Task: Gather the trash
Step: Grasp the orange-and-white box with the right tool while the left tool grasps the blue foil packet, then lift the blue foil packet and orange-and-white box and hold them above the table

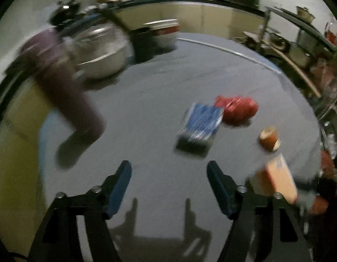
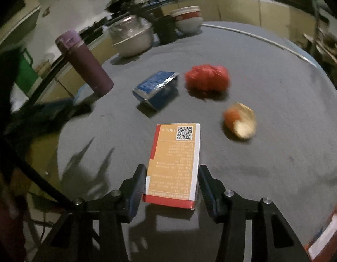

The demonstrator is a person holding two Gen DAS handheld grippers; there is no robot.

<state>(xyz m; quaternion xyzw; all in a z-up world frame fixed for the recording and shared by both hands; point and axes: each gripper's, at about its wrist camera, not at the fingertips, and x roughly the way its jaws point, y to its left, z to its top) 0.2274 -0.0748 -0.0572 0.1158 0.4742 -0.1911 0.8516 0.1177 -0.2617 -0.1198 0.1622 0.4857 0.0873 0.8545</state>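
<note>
Grey table (image 2: 266, 83) in a cluttered kitchen: right gripper (image 2: 171, 184) straddles the near box (image 2: 175, 163).
Its fingers flank the box, whether pressing is unclear (square up first); left gripper (image 1: 169, 187) spread, empty.

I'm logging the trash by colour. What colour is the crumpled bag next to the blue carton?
Red. The crumpled bag shows sharpest in the right wrist view.
</note>
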